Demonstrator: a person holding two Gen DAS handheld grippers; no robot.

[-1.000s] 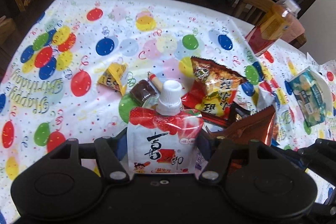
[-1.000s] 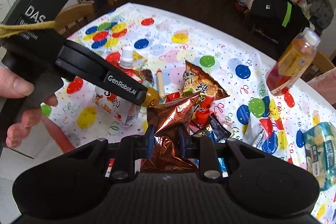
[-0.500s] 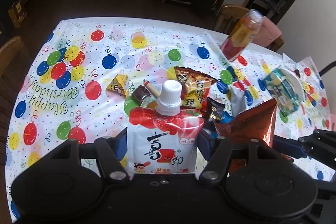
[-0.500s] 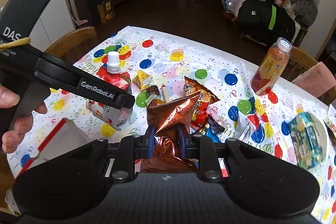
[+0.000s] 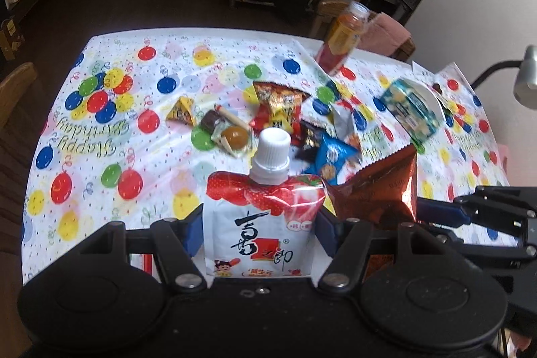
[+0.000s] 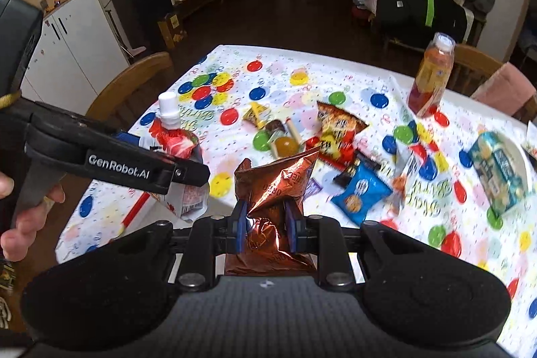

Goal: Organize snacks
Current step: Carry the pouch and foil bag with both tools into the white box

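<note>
My left gripper (image 5: 260,232) is shut on a white strawberry drink pouch (image 5: 260,223) with a white screw cap, held upright above the near table edge. The same pouch (image 6: 176,143) shows in the right wrist view at the left, behind the left gripper's arm. My right gripper (image 6: 266,222) is shut on a crumpled copper foil snack bag (image 6: 273,187), also seen as the foil bag (image 5: 376,190) beside the pouch. A heap of small snacks lies mid-table: a red-yellow chip bag (image 6: 339,131), a blue cookie packet (image 6: 360,190), a yellow triangular packet (image 5: 183,111).
A balloon-print cloth (image 5: 110,109) covers the table. An orange drink bottle (image 6: 431,79) stands at the far right edge. A blue-green box (image 6: 500,170) lies on a white plate at the right. Wooden chairs (image 6: 131,86) flank the table. A person's hand (image 6: 23,223) grips the left tool.
Both grippers have lifted up and drawn back from the snack heap, each keeping its packet. The table now looks smaller and farther below.
</note>
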